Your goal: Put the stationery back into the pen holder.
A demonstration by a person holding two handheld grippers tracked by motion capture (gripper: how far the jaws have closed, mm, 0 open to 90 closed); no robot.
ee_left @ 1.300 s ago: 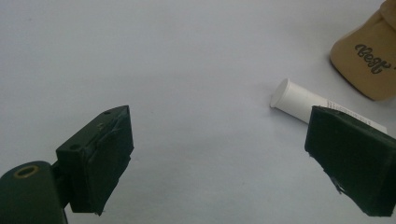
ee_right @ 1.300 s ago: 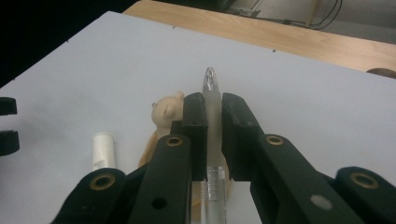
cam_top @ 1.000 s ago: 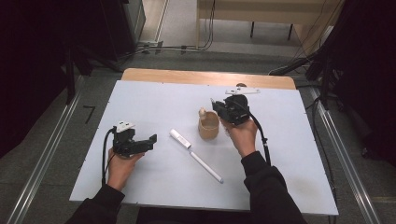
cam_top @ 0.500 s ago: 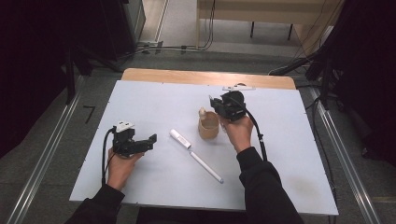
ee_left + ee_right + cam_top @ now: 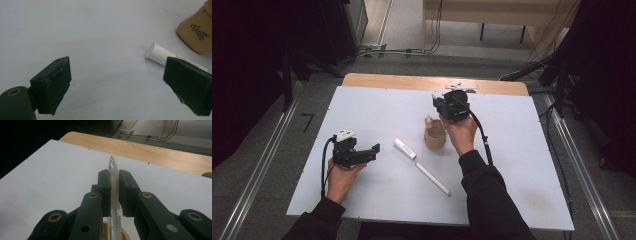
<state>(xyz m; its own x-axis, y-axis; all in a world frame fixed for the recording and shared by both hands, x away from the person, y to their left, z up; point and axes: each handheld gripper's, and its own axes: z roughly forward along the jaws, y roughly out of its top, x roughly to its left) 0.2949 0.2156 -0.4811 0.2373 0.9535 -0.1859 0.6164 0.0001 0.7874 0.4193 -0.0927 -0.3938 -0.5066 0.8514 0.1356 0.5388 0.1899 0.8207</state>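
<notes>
My right gripper (image 5: 438, 105) hovers over a brown paper cup (image 5: 434, 137) at the table's middle. Its jaws are shut on a clear, pale pen (image 5: 113, 165) that lies along them, with its tip poking out past the fingertips of the right gripper (image 5: 114, 176). The cup's rim (image 5: 103, 231) peeks out below the jaws. My left gripper (image 5: 371, 150) rests low at the left, open and holding nothing. In the left gripper view, a white tube (image 5: 160, 53) lies beyond the left gripper (image 5: 117, 77), and the cup (image 5: 197, 35) stands farther off.
On the white table top (image 5: 377, 110), a short white tube (image 5: 404, 148) and a long thin white pen (image 5: 432, 178) lie in a diagonal line between the two hands. A wooden edge (image 5: 402, 81) runs along the far side. Cables cross the floor behind.
My right gripper, still holding the pen, has drifted a little left and away from the person, over the cup. The left hand has stayed put.
</notes>
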